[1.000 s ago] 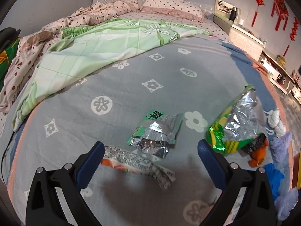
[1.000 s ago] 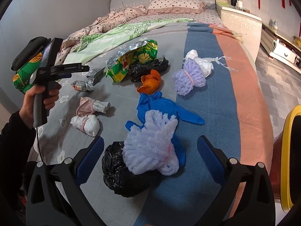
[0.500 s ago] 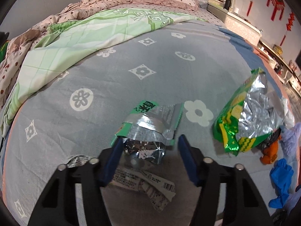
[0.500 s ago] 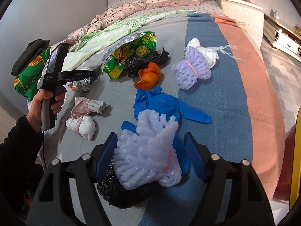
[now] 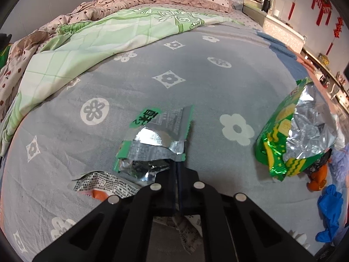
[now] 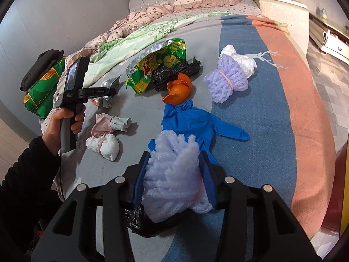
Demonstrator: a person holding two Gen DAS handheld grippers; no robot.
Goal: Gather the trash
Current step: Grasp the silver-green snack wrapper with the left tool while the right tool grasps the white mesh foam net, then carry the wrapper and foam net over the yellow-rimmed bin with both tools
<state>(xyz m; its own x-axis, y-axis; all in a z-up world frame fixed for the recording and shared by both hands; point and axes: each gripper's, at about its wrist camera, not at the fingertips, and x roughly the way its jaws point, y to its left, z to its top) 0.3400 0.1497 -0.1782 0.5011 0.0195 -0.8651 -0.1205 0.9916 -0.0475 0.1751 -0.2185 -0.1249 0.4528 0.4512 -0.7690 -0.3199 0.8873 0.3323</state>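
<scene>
1. On bed (image 5: 218,83): left hand-held gripper (image 5: 176,170) went wide to clenched on foil snack wrapper (image 5: 152,144) edge; ready to lift.
2. Right hand-held gripper (image 6: 174,174) jaws closing, squeezing lilac foam net (image 6: 172,174); grab nearly done.

A torn silver-and-green snack wrapper (image 5: 152,146) lies crumpled at the centre of the left view, with a printed white wrapper (image 5: 102,183) at lower left and a big green foil bag (image 5: 292,139) at right. In the right view, a pale lilac foam net (image 6: 172,179) sits at lower centre over a blue glove (image 6: 202,122), with orange peel (image 6: 178,89) above.
</scene>
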